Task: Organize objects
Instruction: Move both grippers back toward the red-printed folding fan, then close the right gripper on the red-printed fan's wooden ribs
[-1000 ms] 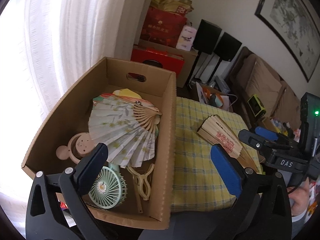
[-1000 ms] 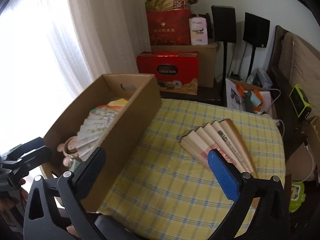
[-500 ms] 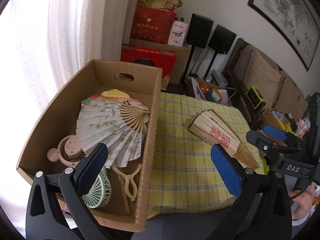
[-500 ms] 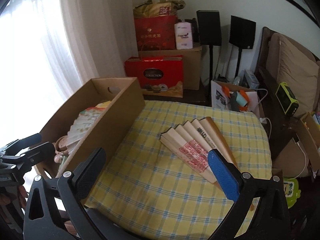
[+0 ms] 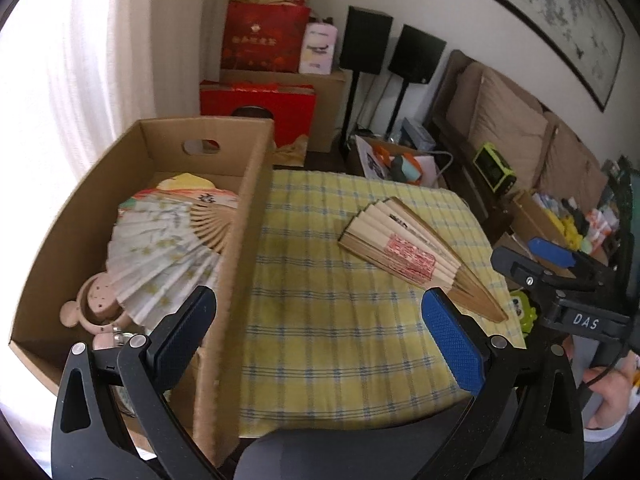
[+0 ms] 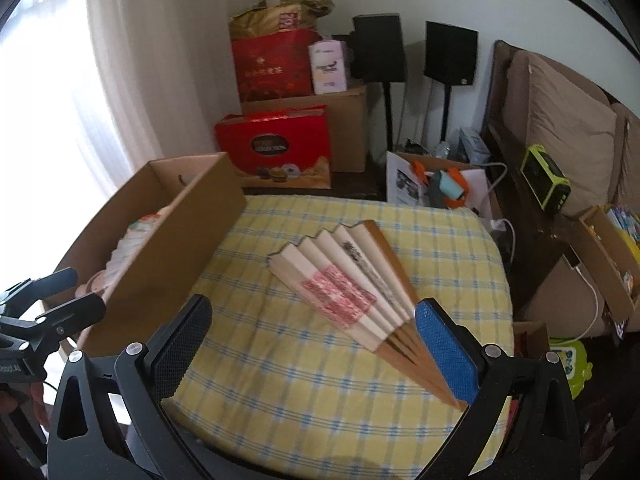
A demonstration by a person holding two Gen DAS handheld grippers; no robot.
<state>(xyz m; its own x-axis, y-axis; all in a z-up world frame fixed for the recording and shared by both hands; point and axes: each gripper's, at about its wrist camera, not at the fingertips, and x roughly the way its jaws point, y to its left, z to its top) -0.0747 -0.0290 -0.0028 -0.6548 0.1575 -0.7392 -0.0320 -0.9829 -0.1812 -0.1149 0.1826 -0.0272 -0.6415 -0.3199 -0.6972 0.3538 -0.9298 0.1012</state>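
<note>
A half-folded paper fan [image 5: 404, 250] [image 6: 348, 284] with red print and wooden ribs lies on the yellow checked tablecloth [image 5: 328, 320] [image 6: 304, 380]. A cardboard box [image 5: 244, 216] [image 6: 176, 240] stands at the cloth's left side and holds a pale floral fan [image 5: 160, 252], a pink lidded piece [image 5: 94, 306] and other items. My left gripper [image 5: 320, 332] is open above the box's right wall. My right gripper [image 6: 312, 340] is open over the cloth, its blue pad next to the fan's handle; it also shows at the right edge [image 5: 560, 268] of the left wrist view.
Red gift boxes [image 6: 276, 148] and a carton are stacked against the back wall beside two black speakers [image 6: 416, 52]. A sofa with a brown cushion [image 6: 560, 120] runs along the right. A bag of small items [image 6: 440, 188] sits behind the table. A curtain [image 5: 60, 60] hangs on the left.
Both grippers have shifted right and back from the box toward the table. The fan on the cloth now sits closer to my right gripper. Both stay open.
</note>
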